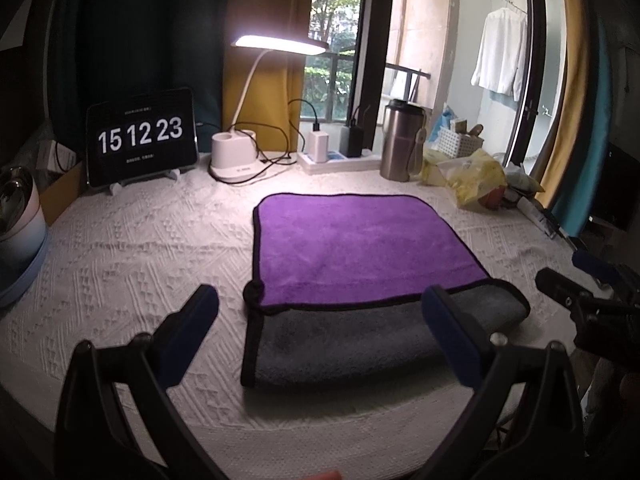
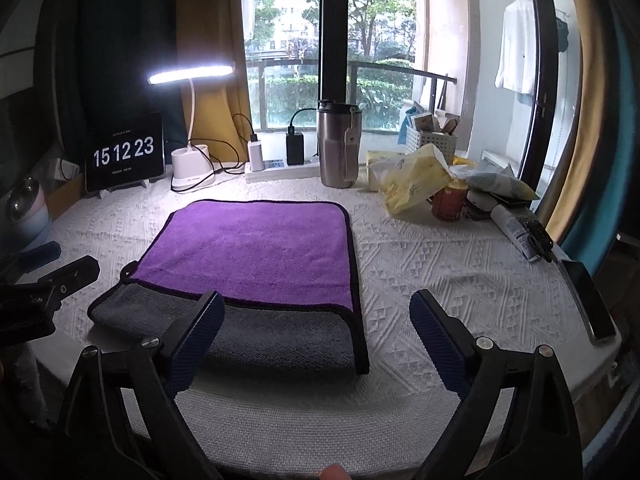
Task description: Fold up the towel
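Observation:
A purple towel with a grey underside and black trim lies on the white textured tablecloth. Its near edge is folded over, so a grey band shows at the front. My left gripper is open and empty, hovering just above the towel's near edge. The towel also shows in the right wrist view, with the grey band in front. My right gripper is open and empty above the towel's near right corner. Each gripper shows at the edge of the other's view.
At the back stand a tablet clock, a lit desk lamp, chargers on a power strip and a steel tumbler. Yellow bags, a can and a tube crowd the right. A bowl sits left.

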`<control>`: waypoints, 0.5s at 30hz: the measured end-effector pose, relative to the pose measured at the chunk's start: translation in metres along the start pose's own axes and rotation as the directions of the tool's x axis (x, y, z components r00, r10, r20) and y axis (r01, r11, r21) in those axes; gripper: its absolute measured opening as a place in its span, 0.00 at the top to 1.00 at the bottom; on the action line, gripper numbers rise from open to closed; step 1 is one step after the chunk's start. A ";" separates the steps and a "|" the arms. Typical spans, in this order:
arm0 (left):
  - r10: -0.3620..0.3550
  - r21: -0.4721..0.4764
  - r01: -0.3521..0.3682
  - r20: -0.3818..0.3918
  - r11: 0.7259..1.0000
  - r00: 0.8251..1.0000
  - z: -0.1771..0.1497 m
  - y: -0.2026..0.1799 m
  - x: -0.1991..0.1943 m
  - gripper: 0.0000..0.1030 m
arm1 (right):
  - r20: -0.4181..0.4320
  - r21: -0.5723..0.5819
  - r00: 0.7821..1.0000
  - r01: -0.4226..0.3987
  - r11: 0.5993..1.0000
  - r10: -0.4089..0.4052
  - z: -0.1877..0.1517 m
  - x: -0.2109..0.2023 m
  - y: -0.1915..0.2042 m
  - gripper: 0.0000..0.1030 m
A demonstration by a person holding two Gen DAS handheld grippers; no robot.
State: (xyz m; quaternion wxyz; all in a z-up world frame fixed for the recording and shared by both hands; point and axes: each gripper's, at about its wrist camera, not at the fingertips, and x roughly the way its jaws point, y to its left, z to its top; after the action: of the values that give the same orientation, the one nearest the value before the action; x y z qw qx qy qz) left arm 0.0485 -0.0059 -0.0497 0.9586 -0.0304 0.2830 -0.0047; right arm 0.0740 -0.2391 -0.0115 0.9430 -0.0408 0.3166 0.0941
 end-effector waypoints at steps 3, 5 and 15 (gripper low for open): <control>0.003 0.001 -0.003 -0.045 1.000 0.999 -0.001 0.002 0.012 0.01 | -0.029 0.008 1.000 -0.003 1.000 0.003 -0.002 0.009 -0.003 0.10; 0.001 -0.001 -0.001 -0.071 1.000 0.997 -0.002 0.003 0.019 0.01 | -0.047 0.009 0.999 -0.005 1.000 0.005 -0.003 0.016 -0.004 0.10; 0.026 -0.001 -0.027 -0.195 1.000 0.980 -0.010 0.008 0.055 0.06 | -0.125 0.016 0.992 -0.013 1.000 0.015 -0.003 0.045 -0.011 0.19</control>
State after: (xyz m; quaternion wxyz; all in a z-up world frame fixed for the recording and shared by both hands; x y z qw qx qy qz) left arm 0.0895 -0.0002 -0.0882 0.9262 -0.0279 0.3760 0.0055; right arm 0.1096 -0.2440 -0.0411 0.9209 -0.0373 0.3761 0.0956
